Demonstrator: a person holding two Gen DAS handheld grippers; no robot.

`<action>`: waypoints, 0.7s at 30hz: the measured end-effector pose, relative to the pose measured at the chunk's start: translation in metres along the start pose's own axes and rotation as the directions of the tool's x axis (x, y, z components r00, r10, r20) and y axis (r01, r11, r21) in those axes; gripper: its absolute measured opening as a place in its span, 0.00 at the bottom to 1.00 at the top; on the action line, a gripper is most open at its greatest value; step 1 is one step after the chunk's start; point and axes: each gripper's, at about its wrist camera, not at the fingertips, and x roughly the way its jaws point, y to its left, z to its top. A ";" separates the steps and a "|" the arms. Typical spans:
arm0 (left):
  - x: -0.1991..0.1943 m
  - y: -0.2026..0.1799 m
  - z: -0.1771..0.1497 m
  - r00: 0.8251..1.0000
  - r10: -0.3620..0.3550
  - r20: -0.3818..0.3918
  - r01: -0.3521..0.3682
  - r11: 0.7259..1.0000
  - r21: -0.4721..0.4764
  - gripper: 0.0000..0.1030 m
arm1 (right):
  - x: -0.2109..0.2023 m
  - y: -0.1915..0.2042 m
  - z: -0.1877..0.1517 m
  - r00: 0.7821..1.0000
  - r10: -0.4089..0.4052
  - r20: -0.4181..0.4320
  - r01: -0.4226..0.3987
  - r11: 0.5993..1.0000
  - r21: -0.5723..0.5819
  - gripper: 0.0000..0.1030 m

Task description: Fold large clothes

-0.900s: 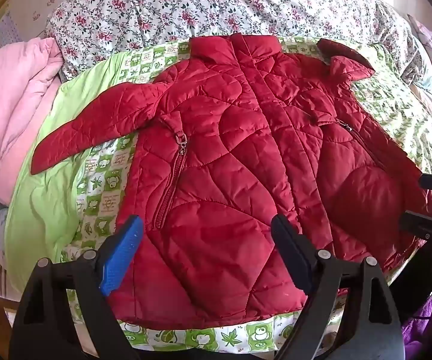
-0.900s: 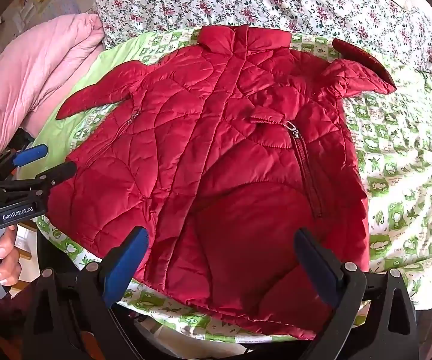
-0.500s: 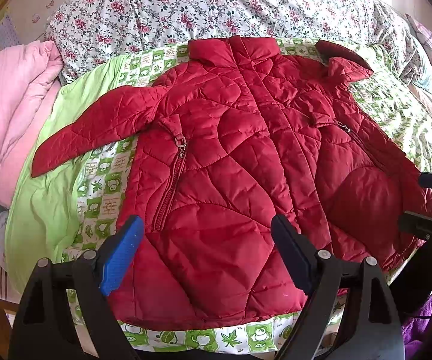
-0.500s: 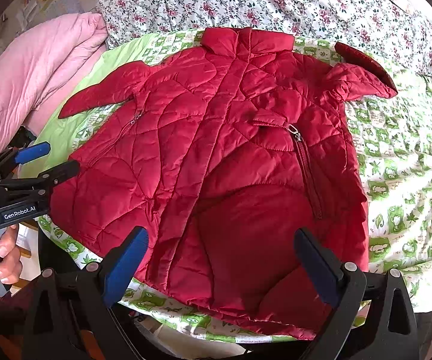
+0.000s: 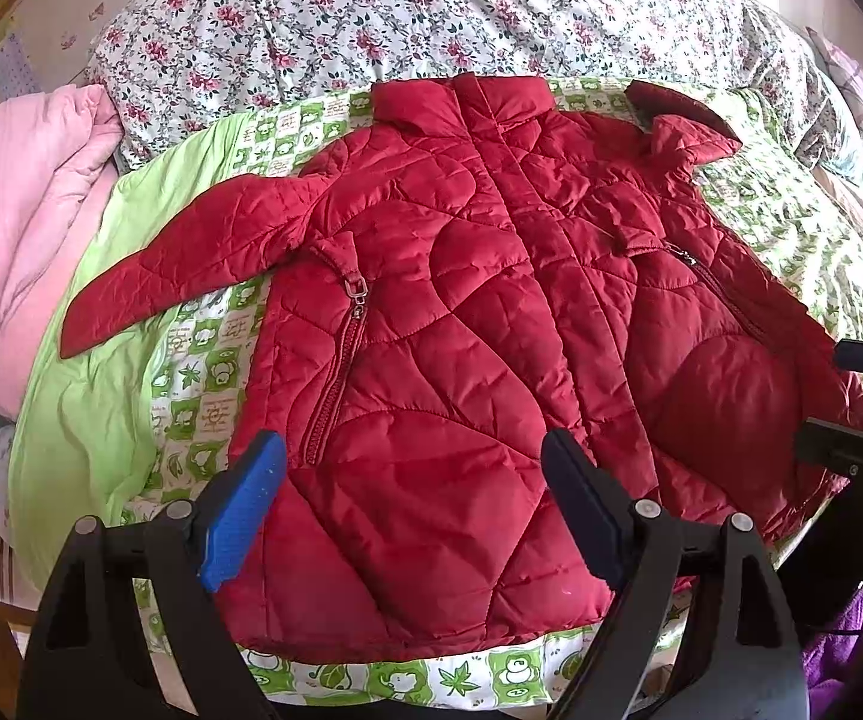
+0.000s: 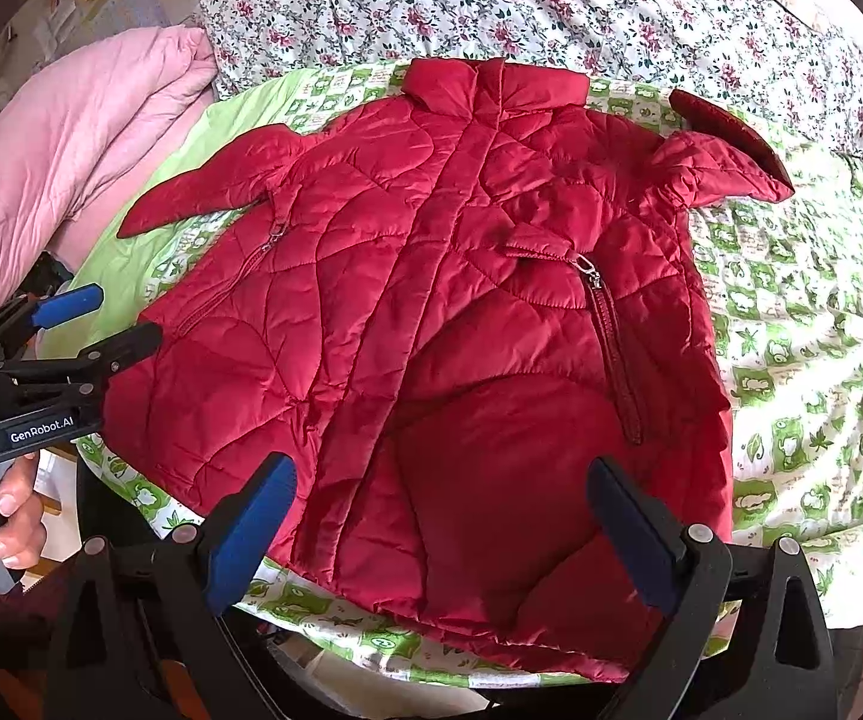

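Both grippers hang with jaws wide and empty, the left gripper (image 5: 413, 510) and right gripper (image 6: 440, 531) above the near hem of the one red quilted jacket (image 5: 491, 330). Since a moment ago the view has only crept slightly nearer, and the jacket lies unmoved, so folding has probably not begun. Beyond the fingertips: two zip pockets, two sleeves, the left sleeve (image 5: 191, 258) spread and the right sleeve (image 6: 719, 162) bunched, then one collar (image 6: 491, 84), all on one green-print quilt (image 6: 803, 324).
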 end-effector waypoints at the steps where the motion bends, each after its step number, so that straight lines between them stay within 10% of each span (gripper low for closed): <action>1: 0.001 0.000 0.000 1.000 -0.002 -0.002 0.002 1.000 -0.001 0.85 | 0.000 0.000 0.000 1.000 0.000 0.002 0.000 1.000 0.001 0.95; 21: 0.009 0.000 -0.001 0.998 0.012 -0.059 -0.011 1.000 0.027 0.85 | 0.000 -0.003 0.006 1.000 0.010 -0.018 -0.010 1.000 0.011 0.95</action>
